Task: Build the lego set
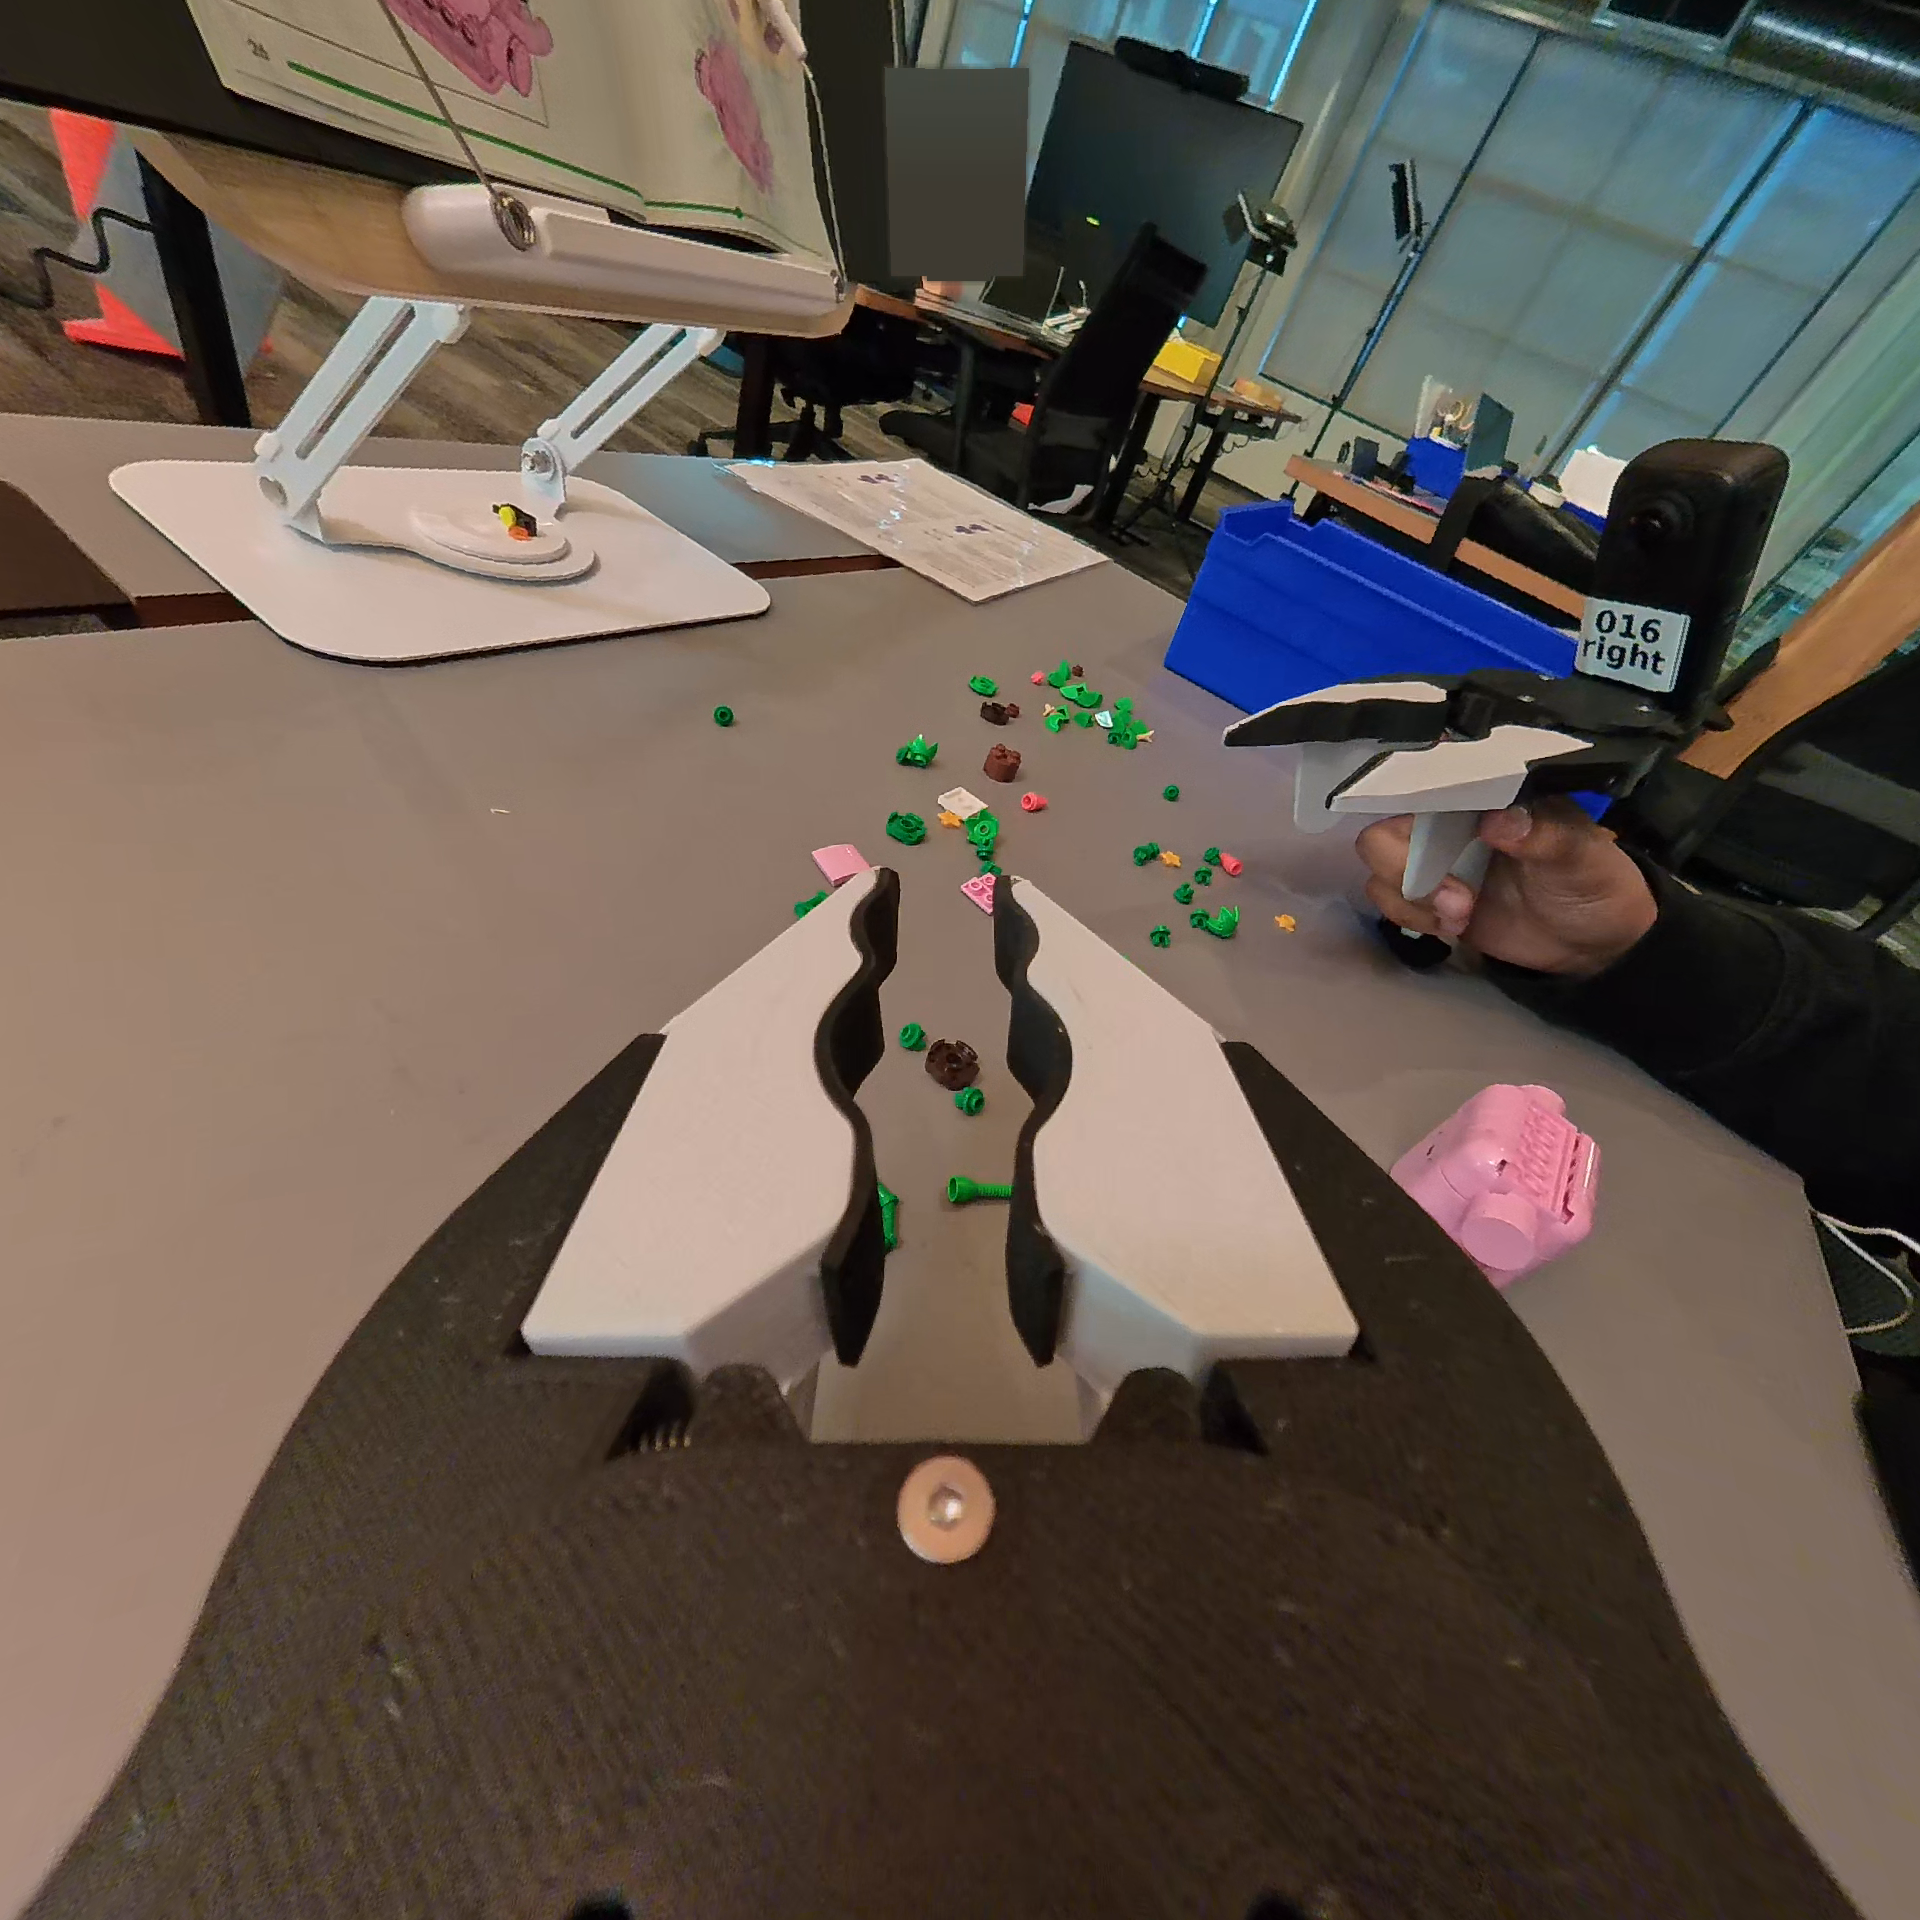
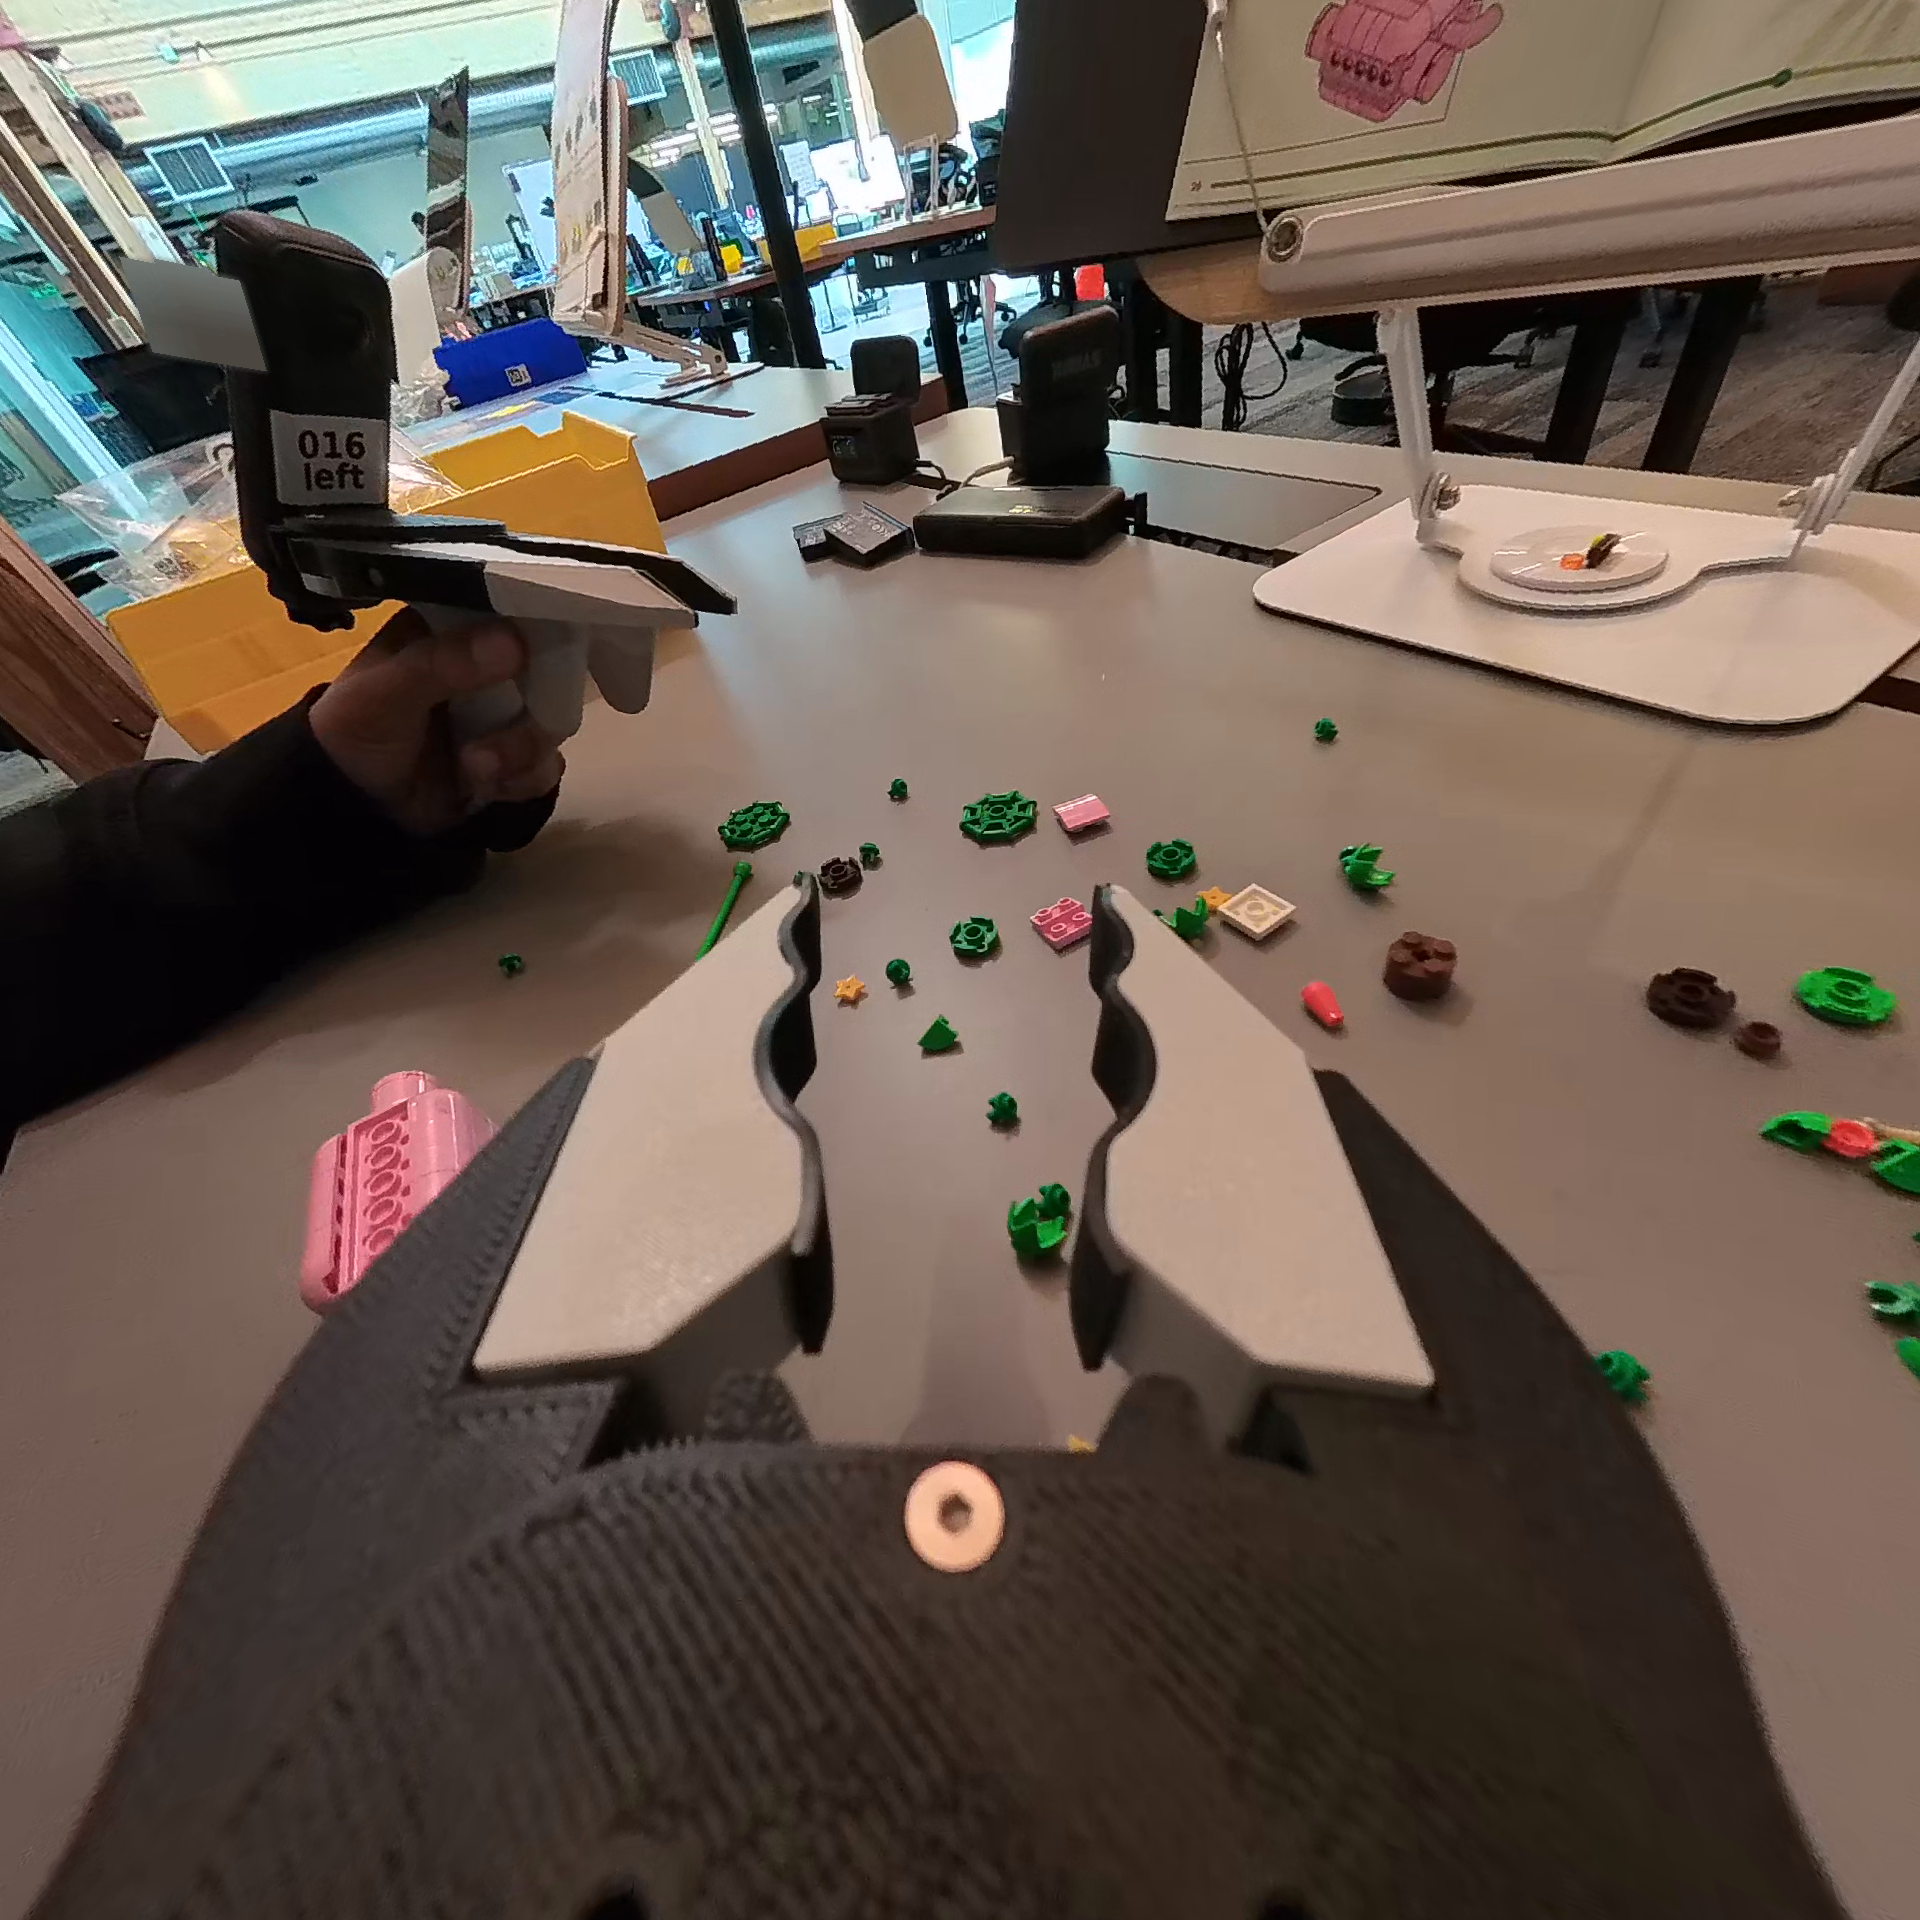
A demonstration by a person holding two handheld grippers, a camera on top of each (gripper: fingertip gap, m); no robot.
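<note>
Grey table (image 2: pixel 1039 665) w/ scattered lego bits (image 2: pixel 997 816), office desks behind.

Small green, brown and pink plastic bricks (image 2: pixel 997 816) lie scattered across the middle of the grey worktop (image 1: pixel 312 935). A chunky pink brick assembly (image 1: pixel 1496 1179) rests near the front edge, between the two grippers. A white metal book stand (image 1: pixel 436 561) bearing an open instruction booklet (image 2: pixel 1507 94) occupies the back edge. A blue plastic bin (image 1: pixel 1351 613) sits at one side edge, a yellow plastic bin (image 2: pixel 312 623) at the opposite edge.
</note>
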